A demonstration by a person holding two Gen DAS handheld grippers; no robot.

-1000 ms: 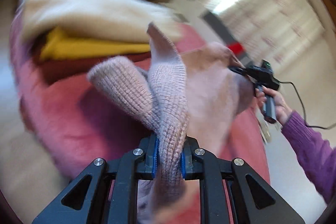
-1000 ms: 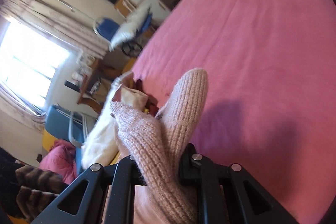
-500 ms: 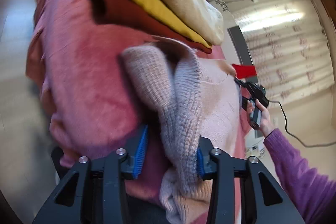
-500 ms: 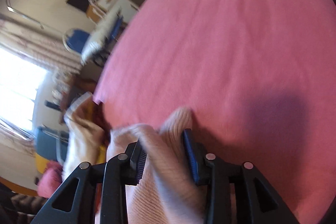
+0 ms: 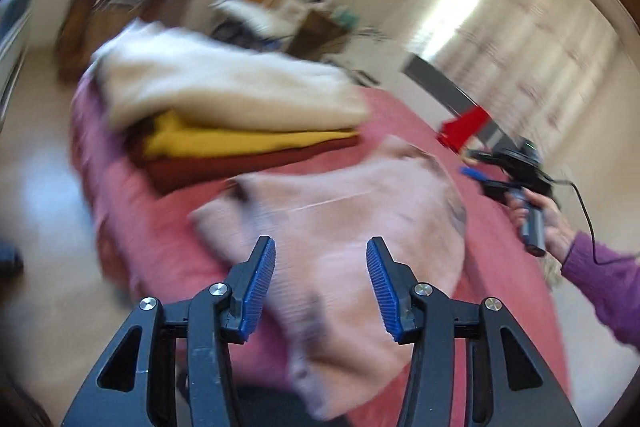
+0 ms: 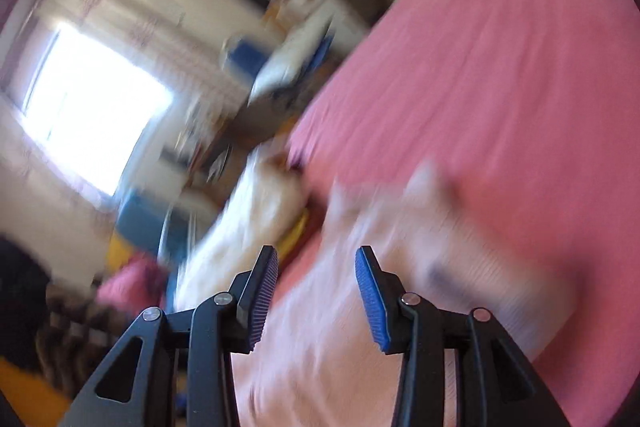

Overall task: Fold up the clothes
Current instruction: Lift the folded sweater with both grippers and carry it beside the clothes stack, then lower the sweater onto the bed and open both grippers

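Observation:
A pale pink knitted sweater (image 5: 340, 219) lies folded on the pink bed cover (image 5: 120, 203), blurred by motion in both views. My left gripper (image 5: 320, 271) hovers above its near edge, jaws opening, blue pads apart with nothing pressed between them. In the right wrist view the same sweater (image 6: 360, 327) spreads below my right gripper (image 6: 316, 279), whose jaws are also opening and hold nothing. The right gripper (image 5: 476, 175) also shows at the right of the left wrist view, held by a hand in a purple sleeve (image 5: 600, 275).
A stack of folded clothes, cream (image 5: 224, 87) over yellow (image 5: 240, 139) over dark red, sits on the bed just beyond the sweater. A red item (image 5: 464, 127) lies at the bed's far side. Furniture, a blue chair (image 6: 144, 223) and a bright window (image 6: 92, 111) stand past the bed.
Both grippers let go of the pink sweater, which dropped flat onto the bed. Their jaws went from shut on the knit to apart, and both pulled back from it.

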